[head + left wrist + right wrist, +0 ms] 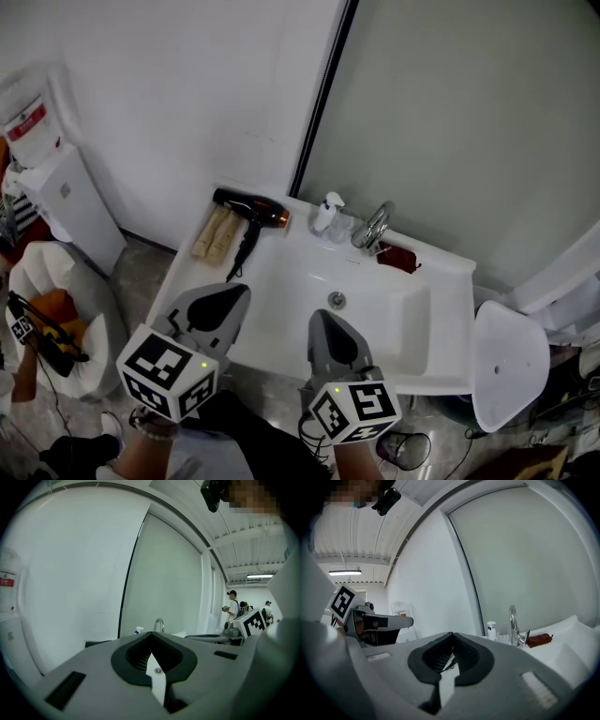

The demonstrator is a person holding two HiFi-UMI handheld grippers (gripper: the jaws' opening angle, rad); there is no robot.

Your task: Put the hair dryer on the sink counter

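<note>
Currently I hold the left gripper (229, 299) and right gripper (329, 319) over the near edge of the basin (384, 314), jaws pressed together with nothing between them. Hair dryer (251, 208) lies flat on the sink counter (187, 277), back-left by the wall (187, 103). Placement looks done, I judge.

Hair dryer (251, 210) lies on surface (187, 274) left of basin (305, 281), two rolls (214, 233) just left; bottle (325, 213) left of faucet (373, 225), behind basin.

glossy white sink counter (439, 281), shiny metal faucet (373, 226), glossy black hair dryer (250, 208)
</note>
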